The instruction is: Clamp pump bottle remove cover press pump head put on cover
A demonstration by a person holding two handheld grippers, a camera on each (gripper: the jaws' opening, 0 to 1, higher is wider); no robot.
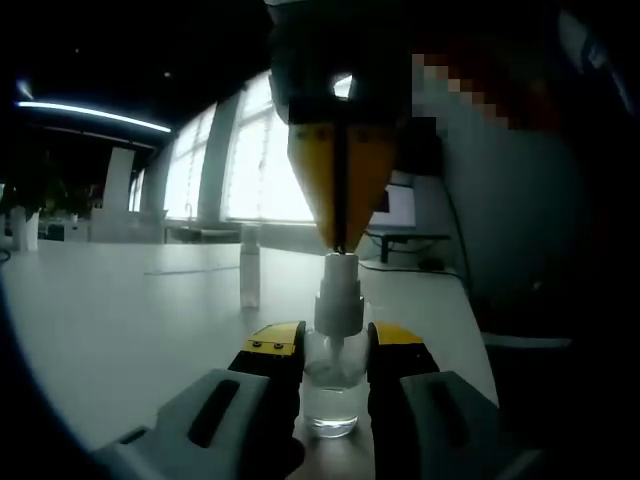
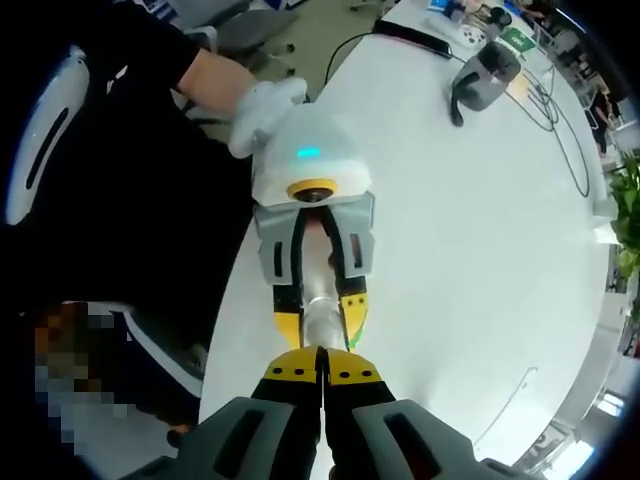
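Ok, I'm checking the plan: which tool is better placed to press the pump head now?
Right. The right tool, shut, sits above the pump head, tip at its top, while the left tool is occupied clamping the bottle.

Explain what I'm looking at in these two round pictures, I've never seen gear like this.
A person holds a two-jaw tool in each hand, each carrying a fisheye camera. In the left gripper view, the left tool clamps a clear pump bottle standing on a white table, while the right tool comes from above, shut, with its tips on the pump head. The removed cover stands farther back. The right gripper view looks down over the right tool at the same bottle.
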